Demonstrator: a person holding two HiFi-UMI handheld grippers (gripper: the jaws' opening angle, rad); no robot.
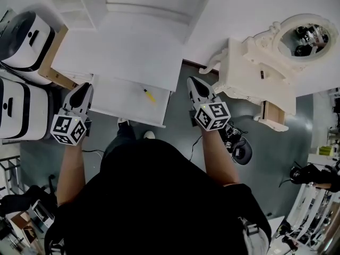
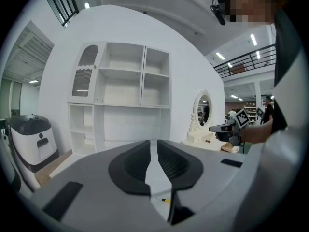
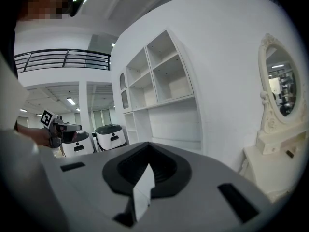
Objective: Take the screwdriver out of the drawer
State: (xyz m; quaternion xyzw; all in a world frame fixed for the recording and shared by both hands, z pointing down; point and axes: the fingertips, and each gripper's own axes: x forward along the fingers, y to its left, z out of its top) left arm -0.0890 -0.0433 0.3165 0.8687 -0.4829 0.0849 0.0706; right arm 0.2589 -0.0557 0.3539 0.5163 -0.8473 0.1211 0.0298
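From above, the white cabinet's drawer (image 1: 114, 109) stands pulled out toward me. A yellow-handled screwdriver (image 1: 149, 95) lies inside it near the right end. My left gripper (image 1: 85, 87) hovers at the drawer's left end, shut and empty. My right gripper (image 1: 193, 82) is past the drawer's right end, beside the cabinet corner, also shut and empty. In the left gripper view the jaws (image 2: 153, 144) meet, and a bit of the screwdriver (image 2: 166, 200) shows below them. The right gripper view shows its jaws (image 3: 147, 151) closed, facing the shelves.
A white dressing table with an oval mirror (image 1: 265, 68) stands close on the right. Two white-and-black machines (image 1: 21, 41) (image 1: 16, 108) sit at the left beside a wooden board (image 1: 50, 70). Shoes and cables (image 1: 236, 145) lie on the grey floor.
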